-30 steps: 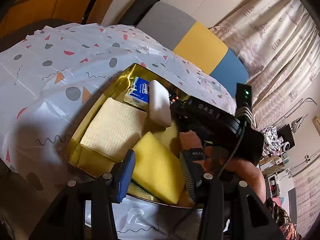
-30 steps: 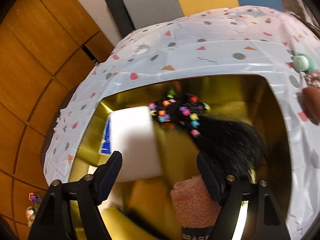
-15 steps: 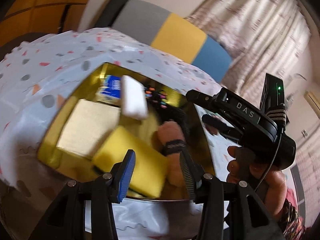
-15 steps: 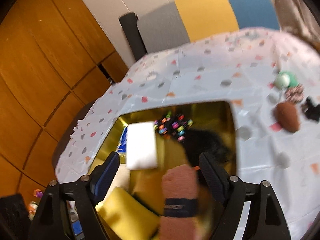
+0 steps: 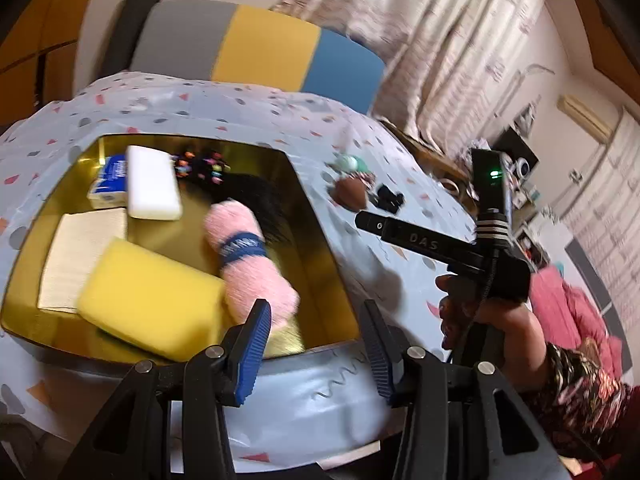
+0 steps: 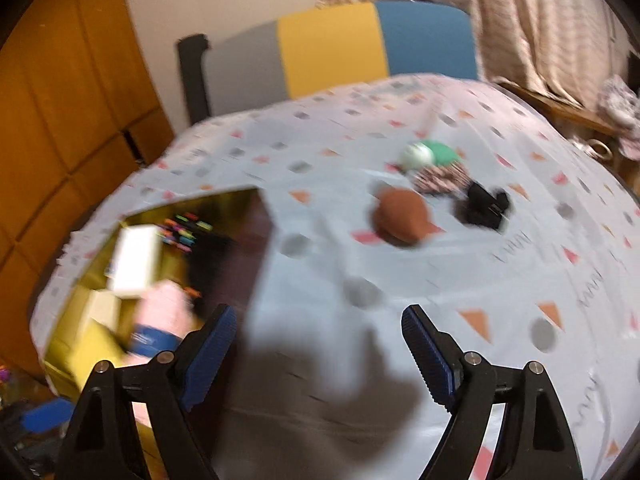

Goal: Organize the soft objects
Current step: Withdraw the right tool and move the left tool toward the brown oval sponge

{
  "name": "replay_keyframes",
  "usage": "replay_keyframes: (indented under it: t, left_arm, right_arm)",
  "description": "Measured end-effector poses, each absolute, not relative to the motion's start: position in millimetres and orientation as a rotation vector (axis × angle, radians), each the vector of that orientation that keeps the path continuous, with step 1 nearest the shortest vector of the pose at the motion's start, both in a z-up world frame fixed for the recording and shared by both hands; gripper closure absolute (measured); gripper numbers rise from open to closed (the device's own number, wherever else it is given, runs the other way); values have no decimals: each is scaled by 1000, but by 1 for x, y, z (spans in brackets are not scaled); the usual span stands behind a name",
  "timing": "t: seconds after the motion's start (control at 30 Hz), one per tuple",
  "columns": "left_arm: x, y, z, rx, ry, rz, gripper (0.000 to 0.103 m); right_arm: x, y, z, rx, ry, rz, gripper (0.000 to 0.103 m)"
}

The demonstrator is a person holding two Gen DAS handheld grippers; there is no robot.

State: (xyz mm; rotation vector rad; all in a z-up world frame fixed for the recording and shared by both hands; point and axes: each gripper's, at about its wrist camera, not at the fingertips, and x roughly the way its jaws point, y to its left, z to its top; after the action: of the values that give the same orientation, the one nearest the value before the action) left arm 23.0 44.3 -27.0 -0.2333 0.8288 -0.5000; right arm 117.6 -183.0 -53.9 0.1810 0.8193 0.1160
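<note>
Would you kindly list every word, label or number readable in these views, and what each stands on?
"DAS": on the black bar of the right gripper.
White lettering on the blue band around the pink rolled towel: too blurred to read.
Print on the blue tissue packet: too small to read.

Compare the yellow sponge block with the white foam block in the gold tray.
The yellow sponge block looks larger and thicker; the white foam block looks slimmer. The yellow one sits at the near end of the gold tray, touching the pink rolled towel; the white one lies at the far end, against a blue-and-white tissue pack. Both are plain rectangular blocks inside the tray.
</note>
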Motion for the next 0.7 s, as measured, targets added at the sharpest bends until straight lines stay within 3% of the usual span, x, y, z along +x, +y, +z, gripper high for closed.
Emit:
replay_keyframes:
  t: [0.57,0.63,0.7]
  left_arm:
    - [41,-34,-5,-189,860,-545,57]
    - [54,-48,2,-183,868,-521,54]
    - [67,-60,7,-183,868,-508,43]
  right_arm:
    - [132,-295,-85,47,748,-195,17]
    - [133,-304,-90,89,761,-204,17]
    - [133,-308,-93,112,766,-218,17]
